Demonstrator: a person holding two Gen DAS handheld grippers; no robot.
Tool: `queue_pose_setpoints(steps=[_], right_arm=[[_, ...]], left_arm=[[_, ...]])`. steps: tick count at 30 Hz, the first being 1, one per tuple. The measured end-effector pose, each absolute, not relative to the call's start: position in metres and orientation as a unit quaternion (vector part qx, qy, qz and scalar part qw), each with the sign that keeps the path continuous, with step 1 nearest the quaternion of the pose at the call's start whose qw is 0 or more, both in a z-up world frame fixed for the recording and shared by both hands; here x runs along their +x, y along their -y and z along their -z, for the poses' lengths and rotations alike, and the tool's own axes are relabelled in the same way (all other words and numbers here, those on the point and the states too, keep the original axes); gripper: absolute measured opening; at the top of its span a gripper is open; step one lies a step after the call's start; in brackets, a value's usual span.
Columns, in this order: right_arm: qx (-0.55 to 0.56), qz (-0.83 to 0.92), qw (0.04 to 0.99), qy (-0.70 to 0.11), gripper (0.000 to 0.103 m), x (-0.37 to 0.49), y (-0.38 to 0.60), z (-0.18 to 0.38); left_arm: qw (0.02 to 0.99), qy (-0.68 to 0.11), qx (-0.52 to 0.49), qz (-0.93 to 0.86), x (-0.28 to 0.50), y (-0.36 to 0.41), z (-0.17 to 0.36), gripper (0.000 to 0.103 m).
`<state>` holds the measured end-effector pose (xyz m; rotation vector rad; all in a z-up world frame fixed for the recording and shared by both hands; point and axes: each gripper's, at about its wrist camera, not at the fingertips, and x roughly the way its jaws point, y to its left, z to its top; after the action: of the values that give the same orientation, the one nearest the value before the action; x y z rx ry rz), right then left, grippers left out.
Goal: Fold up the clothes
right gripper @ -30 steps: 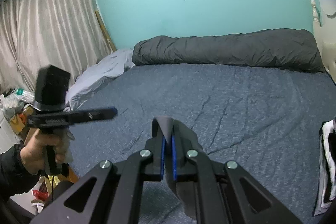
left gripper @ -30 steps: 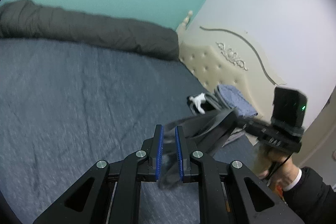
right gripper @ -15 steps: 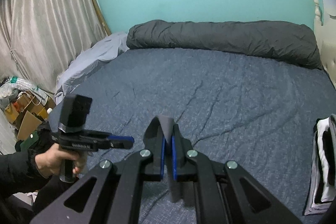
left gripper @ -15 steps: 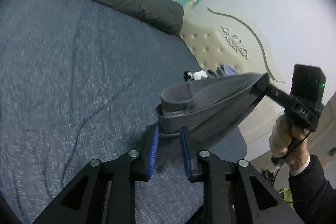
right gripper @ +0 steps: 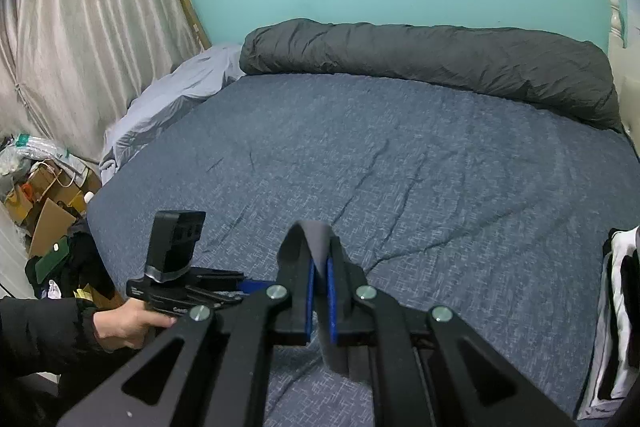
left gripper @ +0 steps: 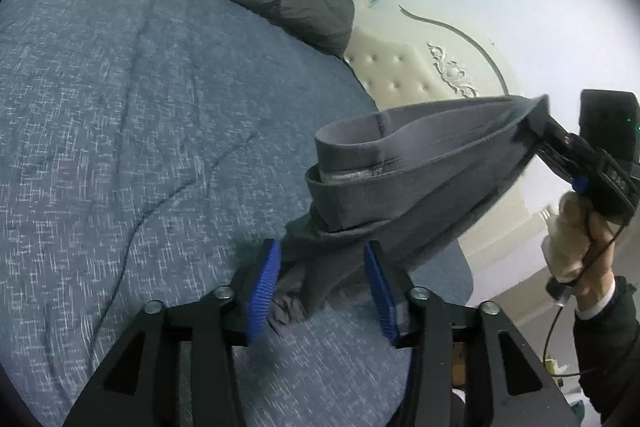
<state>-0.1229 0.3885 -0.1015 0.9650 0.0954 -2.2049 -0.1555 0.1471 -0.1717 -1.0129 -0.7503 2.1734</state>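
Nearest, the left gripper (left gripper: 324,283) has just been opening its jaws; the lower bunched end of the soft grey knit garment with an elastic waistband (left gripper: 400,183) hangs between the blue pads, which no longer press it. That end sags onto the blue-grey speckled bedspread (left gripper: 140,115). Above the bedspread, the right gripper (right gripper: 319,281) is clamped on the waistband corner. The garment looks light, limp and non-slippery; I'd take hold at the firmer waistband ends. Beyond lies a rolled dark grey duvet (right gripper: 432,55).
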Motion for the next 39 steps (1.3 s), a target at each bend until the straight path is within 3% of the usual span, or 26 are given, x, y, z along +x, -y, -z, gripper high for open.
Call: queue_pose_setpoints(steps=[4, 13, 14, 17, 20, 24, 39], right_arm=[[0.376, 0.853, 0.359, -0.038, 0.005, -0.122, -0.387, 0.104], [0.380, 0.851, 0.361, -0.039, 0.005, -0.124, -0.388, 0.104], [0.380, 0.851, 0.361, -0.040, 0.005, -0.124, -0.387, 0.104], [0.380, 0.850, 0.362, -0.041, 0.005, -0.123, -0.387, 0.104], [0.380, 0.849, 0.364, -0.041, 0.005, -0.123, -0.386, 0.104], [0.382, 0.850, 0.361, -0.046, 0.005, -0.122, -0.387, 0.102], [0.334, 0.849, 0.405, -0.056, 0.005, -0.072, -0.379, 0.044]], left_arm=[[0.321, 0.277, -0.368, -0.828, -0.163, -0.148, 0.168, 0.057], [0.355, 0.300, -0.353, -0.812, -0.183, -0.150, 0.172, 0.056], [0.358, 0.305, -0.352, -0.809, -0.184, -0.150, 0.173, 0.054], [0.363, 0.313, -0.352, -0.804, -0.187, -0.152, 0.175, 0.029], [0.368, 0.320, -0.347, -0.802, -0.189, -0.153, 0.175, 0.026], [0.363, 0.326, -0.341, -0.803, -0.189, -0.150, 0.174, 0.013], [0.343, 0.239, -0.318, -0.851, -0.118, -0.110, 0.060, 0.013]])
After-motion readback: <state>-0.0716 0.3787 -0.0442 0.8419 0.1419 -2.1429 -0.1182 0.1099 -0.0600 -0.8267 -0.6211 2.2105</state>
